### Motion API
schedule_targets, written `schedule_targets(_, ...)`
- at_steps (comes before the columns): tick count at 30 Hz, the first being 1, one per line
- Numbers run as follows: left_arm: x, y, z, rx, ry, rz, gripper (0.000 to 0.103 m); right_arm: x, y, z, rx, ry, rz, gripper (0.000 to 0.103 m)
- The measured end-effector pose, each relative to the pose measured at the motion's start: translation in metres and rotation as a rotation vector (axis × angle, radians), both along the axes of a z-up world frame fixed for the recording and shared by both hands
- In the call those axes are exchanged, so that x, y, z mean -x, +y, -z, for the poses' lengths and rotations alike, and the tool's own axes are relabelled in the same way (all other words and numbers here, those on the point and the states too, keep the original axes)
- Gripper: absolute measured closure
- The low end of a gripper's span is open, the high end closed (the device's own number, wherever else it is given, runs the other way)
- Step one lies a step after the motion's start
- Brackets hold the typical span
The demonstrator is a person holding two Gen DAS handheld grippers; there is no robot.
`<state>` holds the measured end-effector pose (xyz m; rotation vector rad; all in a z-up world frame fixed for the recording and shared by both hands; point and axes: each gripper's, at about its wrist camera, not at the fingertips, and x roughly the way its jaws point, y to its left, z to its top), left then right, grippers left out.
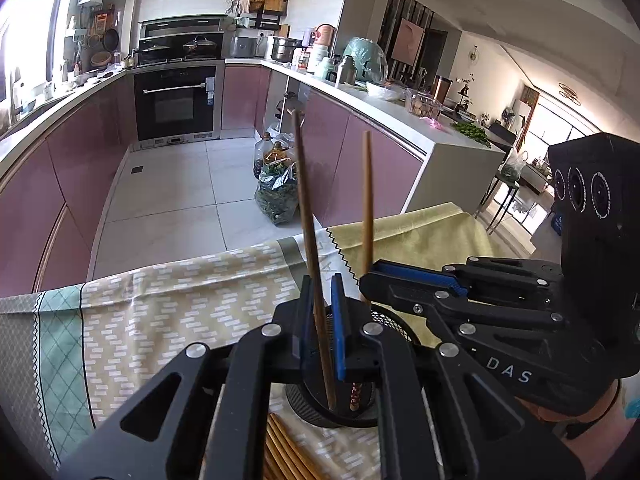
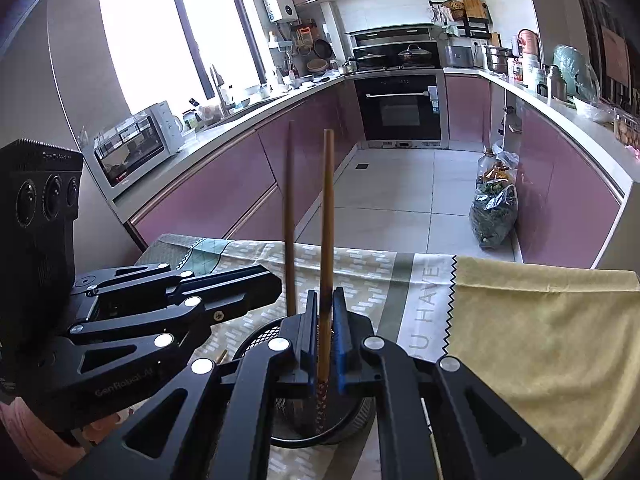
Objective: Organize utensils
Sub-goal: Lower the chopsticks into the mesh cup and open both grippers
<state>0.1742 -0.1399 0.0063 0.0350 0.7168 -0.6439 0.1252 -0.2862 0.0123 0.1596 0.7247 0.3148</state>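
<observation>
Left wrist view
- Left hand-held gripper (image 1: 323, 312): jaws nearly closed, blue pads pinching a dark brown chopstick (image 1: 306, 208) that stands almost upright between them.
- Chopstick end: its lower tip reaches down into the black mesh holder (image 1: 384, 318) straight below the fingers.
- Right hand-held gripper (image 1: 370, 276): comes in from the right, tip just beside the left one, holding a lighter chopstick (image 1: 367, 200) that stands upright to the right of the dark one.
- Lighter chopstick end: a patterned tip shows inside the holder, next to the dark one.
- Loose chopsticks (image 1: 286, 452): a bundle lying on the cloth below and a little left of the holder, close under the gripper.
- Worktop: covered by a patterned cloth (image 1: 168, 312) to the left and a yellow cloth (image 1: 420, 240) ahead on the right.

Right wrist view
- Right hand-held gripper (image 2: 323, 312): jaws nearly closed on the lighter chopstick (image 2: 327, 216), held upright, its patterned lower end down in the mesh holder (image 2: 260, 336).
- Left hand-held gripper (image 2: 276, 280): enters from the left, tip just left of the right one; whether its pads press the dark chopstick (image 2: 289, 208) cannot be told here.
- Dark chopstick: stands upright just left of the lighter one, slightly apart from it.
- Cloths: patterned cloth (image 2: 360, 272) ahead, yellow cloth (image 2: 540, 332) to the right.
</observation>
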Motion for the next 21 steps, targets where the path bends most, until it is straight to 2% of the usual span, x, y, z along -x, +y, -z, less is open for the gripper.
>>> schedule_targets(1,0.002,0.001,0.0,0.0,-0.003,-0.005,0.094,0.0,0.0,0.0,-0.009,-0.003,0.003,0.094)
schedule_targets(3,0.007,0.005,-0.001,-0.001,-0.016,-0.016,0.091,0.0,-0.002,-0.001,-0.022,-0.011,0.013,0.087)
schedule_targets(6,0.018,0.016,-0.006,-0.005,-0.056,-0.05,0.09,0.006,-0.004,-0.003,-0.028,-0.028,0.024,0.087)
schedule_targets(9,0.032,0.033,-0.015,0.0,-0.105,-0.076,0.083,0.017,-0.004,-0.01,-0.042,-0.058,0.021,0.085)
schedule_targets(11,0.046,0.047,-0.021,-0.003,-0.147,-0.101,0.074,0.033,0.0,-0.018,-0.047,-0.091,0.0,0.083)
schedule_targets(16,0.079,0.082,-0.023,-0.039,-0.207,-0.124,0.065,0.079,0.02,-0.028,-0.038,-0.158,-0.098,0.073)
schedule_targets(21,0.103,0.102,-0.003,-0.104,-0.18,-0.123,0.064,0.102,0.045,-0.003,-0.035,-0.078,-0.193,0.071)
